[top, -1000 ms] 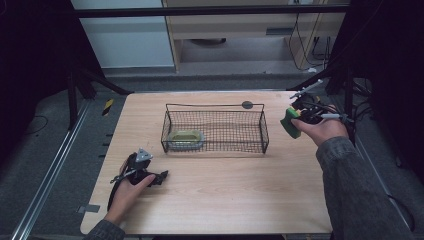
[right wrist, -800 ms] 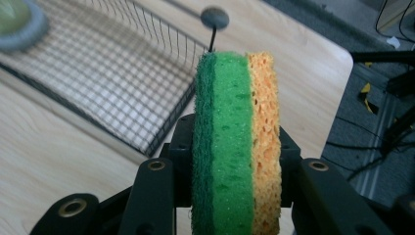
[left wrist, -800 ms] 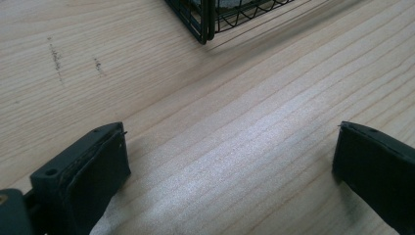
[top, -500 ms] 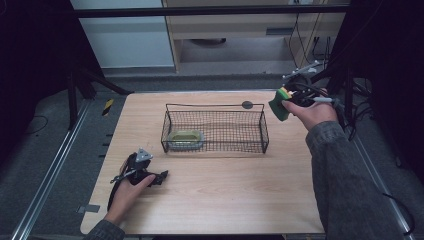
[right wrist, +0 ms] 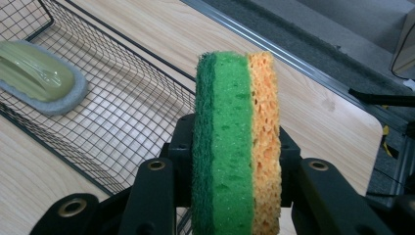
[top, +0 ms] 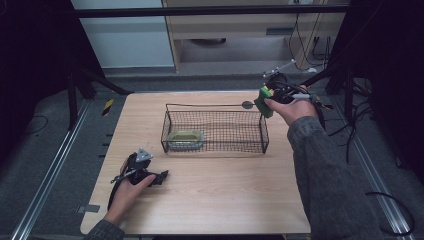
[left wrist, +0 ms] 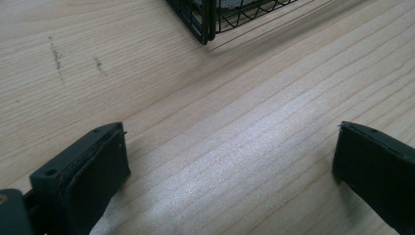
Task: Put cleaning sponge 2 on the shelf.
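Sponge: green-and-orange rectangular sponge (right wrist: 237, 147) clamped in right gripper (top: 272, 97), above far right corner of black wire basket (top: 262, 131).
Left gripper (top: 161, 177): jaws apart, nothing between, near left.
Done: oval green-grey scrubber (top: 185, 139) in basket.
Left: lower sponge in, let go.

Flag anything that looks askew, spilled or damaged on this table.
Nothing stands out. The wire basket sits upright with a scrubber inside, and the sponge is clamped squarely in the right gripper. No spills or damage visible.

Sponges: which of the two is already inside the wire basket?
The pale green one with the grey base lies in the basket's left end. The bright green and orange sponge is clamped in the right hand-held gripper, above the basket's far right corner.
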Demonstrator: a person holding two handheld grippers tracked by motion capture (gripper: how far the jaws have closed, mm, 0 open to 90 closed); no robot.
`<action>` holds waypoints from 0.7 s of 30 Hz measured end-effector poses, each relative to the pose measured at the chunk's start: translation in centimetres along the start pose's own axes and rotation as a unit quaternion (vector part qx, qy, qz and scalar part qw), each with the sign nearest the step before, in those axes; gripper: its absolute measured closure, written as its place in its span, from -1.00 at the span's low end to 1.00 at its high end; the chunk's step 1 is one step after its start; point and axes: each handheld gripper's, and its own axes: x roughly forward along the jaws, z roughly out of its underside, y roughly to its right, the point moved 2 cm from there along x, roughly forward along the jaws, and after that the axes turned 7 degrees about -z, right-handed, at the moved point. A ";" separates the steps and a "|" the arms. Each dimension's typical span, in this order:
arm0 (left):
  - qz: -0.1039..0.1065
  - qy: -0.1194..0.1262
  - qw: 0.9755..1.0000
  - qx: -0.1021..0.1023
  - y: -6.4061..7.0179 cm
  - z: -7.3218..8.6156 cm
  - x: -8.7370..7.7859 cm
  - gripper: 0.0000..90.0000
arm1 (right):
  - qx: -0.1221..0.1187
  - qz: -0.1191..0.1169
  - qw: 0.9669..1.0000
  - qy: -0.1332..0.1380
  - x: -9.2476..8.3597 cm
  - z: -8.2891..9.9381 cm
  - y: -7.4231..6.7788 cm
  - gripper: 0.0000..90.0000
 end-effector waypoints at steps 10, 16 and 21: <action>0.000 0.000 1.000 -0.001 0.0 0.0 0.0 -1.00 | 0.001 -0.006 1.000 0.000 1.5 -0.4 0.2 0.43; -0.001 0.000 1.000 -0.001 0.0 0.0 0.0 -1.00 | 0.000 -0.016 1.000 -0.004 2.5 -0.2 0.1 0.43; 0.000 0.000 1.000 -0.001 0.0 0.0 0.0 -1.00 | -0.003 -0.026 1.000 -0.008 3.3 0.0 -0.2 0.43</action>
